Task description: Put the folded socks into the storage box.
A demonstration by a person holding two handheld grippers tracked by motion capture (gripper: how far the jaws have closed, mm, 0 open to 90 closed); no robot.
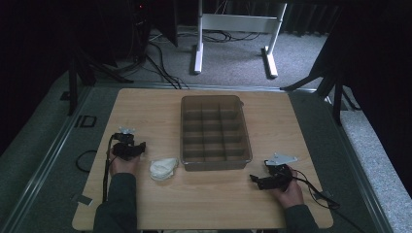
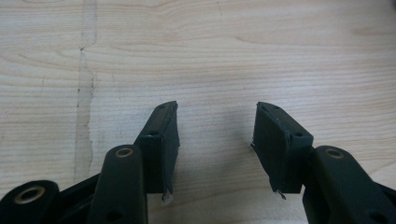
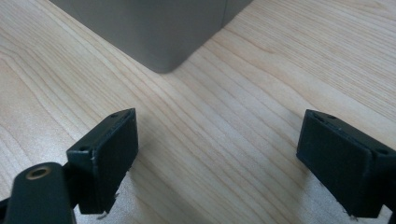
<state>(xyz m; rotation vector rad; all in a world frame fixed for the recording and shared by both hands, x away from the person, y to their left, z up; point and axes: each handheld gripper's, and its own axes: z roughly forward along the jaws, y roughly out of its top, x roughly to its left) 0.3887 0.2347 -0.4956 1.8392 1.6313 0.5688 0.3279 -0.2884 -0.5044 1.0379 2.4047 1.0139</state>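
Wooden table (image 1: 145, 104) seen from above, with a person's forearms entering from the near edge. At left, the left gripper (image 1: 142, 146) rests on the tabletop, held by the left hand (image 1: 124, 164); in the left gripper view its jaws stand spread over bare wood, with nothing between them. Just to its right lies a crumpled white cloth (image 1: 163, 168), near the gripper and close to the front left corner of the tray, touching neither as far as can be told. At centre stands a translucent grey compartment tray (image 1: 247, 141), divided into a grid of cells; the contents of the cells are too dim to make out. At right, the right gripper (image 1: 253, 178) lies on the table near the tray's front right corner, held by the right hand (image 1: 290, 191). In the right gripper view its jaws are set wide apart and empty, and the rounded tray corner (image 3: 161, 51) is cut off by the upper edge. No legible writing on the table's things.
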